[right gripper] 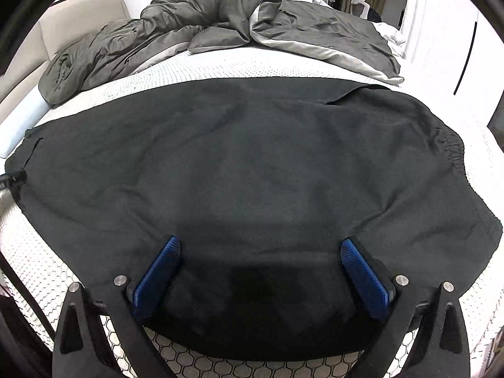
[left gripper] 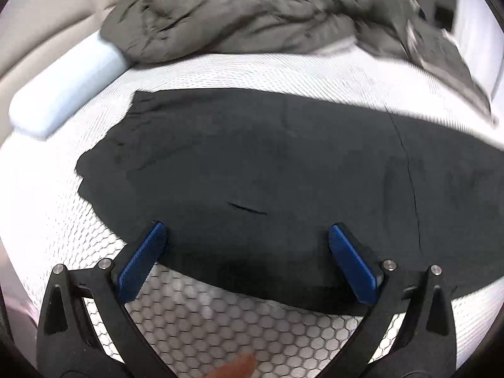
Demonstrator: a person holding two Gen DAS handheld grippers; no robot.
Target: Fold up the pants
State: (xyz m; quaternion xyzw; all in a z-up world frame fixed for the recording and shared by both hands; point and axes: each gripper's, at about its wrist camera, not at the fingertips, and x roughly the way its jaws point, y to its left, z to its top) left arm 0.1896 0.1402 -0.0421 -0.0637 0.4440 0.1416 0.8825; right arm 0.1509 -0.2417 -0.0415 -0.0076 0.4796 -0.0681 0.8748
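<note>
Right wrist view: black pants (right gripper: 252, 173) lie spread flat across a white mattress (right gripper: 220, 63), filling most of the frame, with the gathered elastic waistband (right gripper: 453, 154) at the right edge and the legs running off to the left. The cloth looks doubled along its length, one layer lying over the other near the upper right. No brand mark, label or legible writing shows on the fabric.

The right gripper (right gripper: 260, 249) hangs just above the near edge of the pants, its blue-padded fingers (right gripper: 157, 277) spread about as wide as they go, with nothing clamped between them; only flat cloth lies below the gap.

Left wrist view: the same pants (left gripper: 267, 163) show their leg end, the hem (left gripper: 104, 163) toward the left, with a seam running down the right part. The left gripper (left gripper: 247, 236) stands over the near edge of the cloth, its jaws likewise wide apart and gripping nothing. The frame is somewhat blurred.

The mattress cover bears a honeycomb pattern (left gripper: 204, 321) along its near side. A crumpled grey duvet (right gripper: 189, 31) is heaped at the far side of the bed, and a pale blue bolster (left gripper: 63, 91) lies at the left edge. Beyond stand a beige headboard panel (right gripper: 78, 25), white walls, and a pale chair (right gripper: 359, 0) near curtains.
</note>
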